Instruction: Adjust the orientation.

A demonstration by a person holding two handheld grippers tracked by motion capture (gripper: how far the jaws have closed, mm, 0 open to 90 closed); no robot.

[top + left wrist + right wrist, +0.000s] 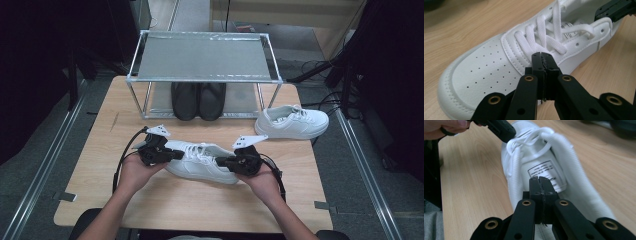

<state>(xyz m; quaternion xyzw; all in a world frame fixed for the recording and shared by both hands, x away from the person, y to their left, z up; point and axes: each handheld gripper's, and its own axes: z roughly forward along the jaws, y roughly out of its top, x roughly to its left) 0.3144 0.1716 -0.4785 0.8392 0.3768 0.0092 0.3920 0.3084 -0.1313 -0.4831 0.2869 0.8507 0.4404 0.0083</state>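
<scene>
A pale wood-grain tabletop (pixel 100 150) stands in a dim room, with grey floor and cables around it. At its far edge sits a metal-framed rack (pixel 202 55) with a pair of dark shoes (pixel 198 100) beneath its shelf. A second white sneaker (pixel 292 121) lies to the right of the rack. The white sneaker (pixel 202 161) lies on its sole near the front, between both hands. The left gripper (pixel 175 155) points at its laced, perforated toe end with jaws clenched empty; the right gripper (pixel 220 161) points at the padded heel collar, jaws likewise clenched together on nothing.
</scene>
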